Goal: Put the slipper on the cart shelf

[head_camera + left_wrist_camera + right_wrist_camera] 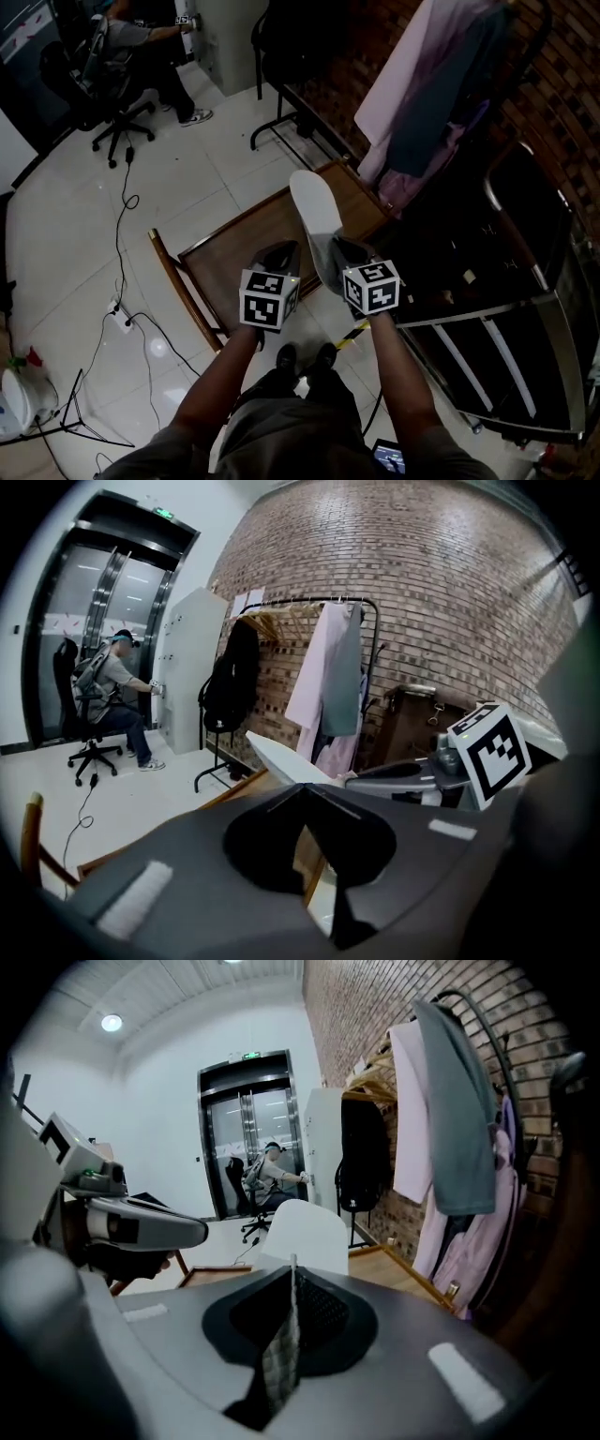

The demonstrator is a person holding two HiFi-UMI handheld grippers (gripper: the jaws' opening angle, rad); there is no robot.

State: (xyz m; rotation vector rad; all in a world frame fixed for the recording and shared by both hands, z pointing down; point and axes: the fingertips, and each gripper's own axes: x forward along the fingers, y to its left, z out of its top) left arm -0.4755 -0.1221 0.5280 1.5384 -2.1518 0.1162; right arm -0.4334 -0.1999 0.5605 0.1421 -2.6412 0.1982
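Tiled floor (pixel 216 169), brick wall behind. Right gripper (pixel 334 251) jaws clenched on edge of white slipper (pixel 314 208), aloft over wooden frame (pixel 230 246), beside black cart (pixel 511 314). Left gripper (pixel 283 251) jaws pressed together, empty.

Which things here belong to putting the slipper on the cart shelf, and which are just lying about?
Job in hand:
slipper, pinched in the shut right gripper
cart, at the right
left gripper, shut and empty

Lying about:
hanging clothes
wooden frame on the floor
office chair
floor cables
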